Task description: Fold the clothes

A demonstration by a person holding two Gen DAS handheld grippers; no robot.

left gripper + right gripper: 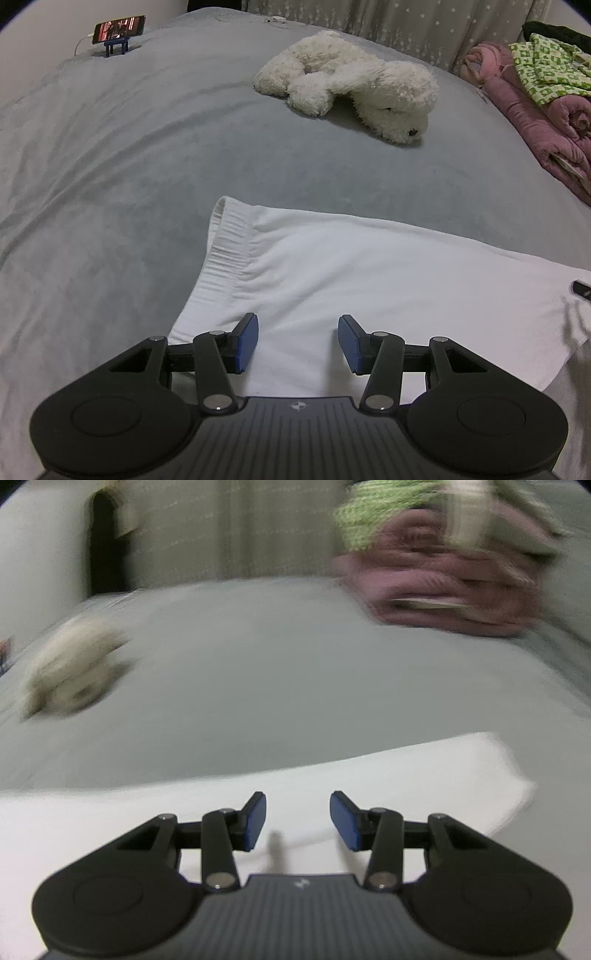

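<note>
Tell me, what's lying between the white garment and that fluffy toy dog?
Only bare grey bedcover separates the white garment from the plush dog, shown best in the left wrist view.

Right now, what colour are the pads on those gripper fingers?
Blue, on black arms. The left wrist view shows the pads most sharply.

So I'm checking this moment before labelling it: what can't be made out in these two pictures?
- Right wrist view: motion blur smears the plush toy and the pink pile.
- Left wrist view: the white garment runs under the left gripper; its near edge is hidden.
- Left wrist view: the dark tag is cut by the right edge.
- Left wrist view: the phone screen is too small.
</note>
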